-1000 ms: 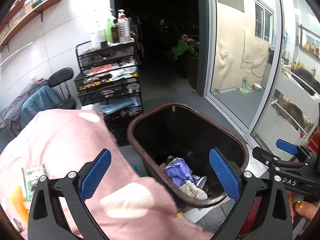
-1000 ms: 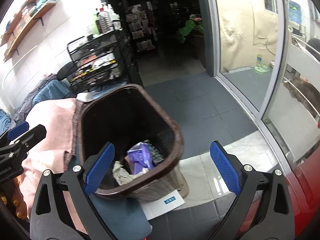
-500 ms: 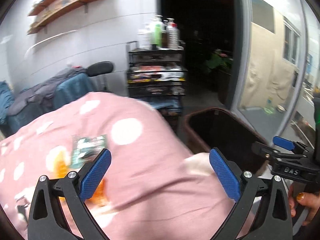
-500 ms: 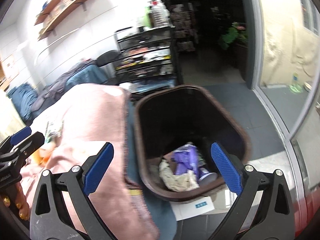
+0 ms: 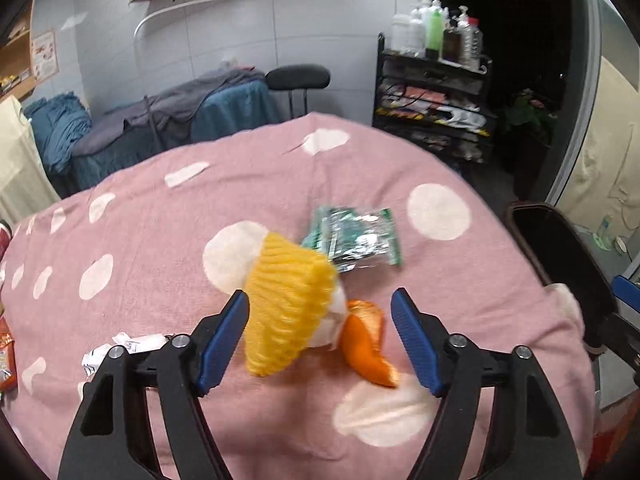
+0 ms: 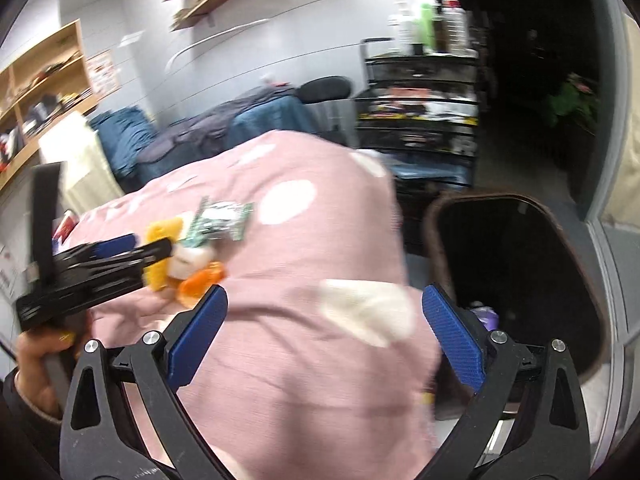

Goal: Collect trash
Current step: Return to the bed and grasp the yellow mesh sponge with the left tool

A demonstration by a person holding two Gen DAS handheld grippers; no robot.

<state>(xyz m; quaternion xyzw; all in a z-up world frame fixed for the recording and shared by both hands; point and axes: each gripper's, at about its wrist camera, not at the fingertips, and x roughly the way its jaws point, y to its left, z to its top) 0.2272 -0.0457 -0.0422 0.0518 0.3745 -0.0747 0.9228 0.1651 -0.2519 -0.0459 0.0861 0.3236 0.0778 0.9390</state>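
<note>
Left gripper (image 5: 320, 332) jaws spread, just been closing around yellow foam net (image 5: 288, 300) on pink blanket (image 5: 160, 248); right gripper (image 6: 324, 332) jaws spread, empty.

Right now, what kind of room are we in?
Probably a massage or beauty salon. There is a padded bed under a pink spotted blanket, a second bed with blue towels, and a black cart topped with pump bottles.

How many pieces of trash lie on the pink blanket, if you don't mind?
5 visible: yellow foam net, orange peel, green wrapper, crumpled paper, red packet at the left edge. More may be hidden.
</note>
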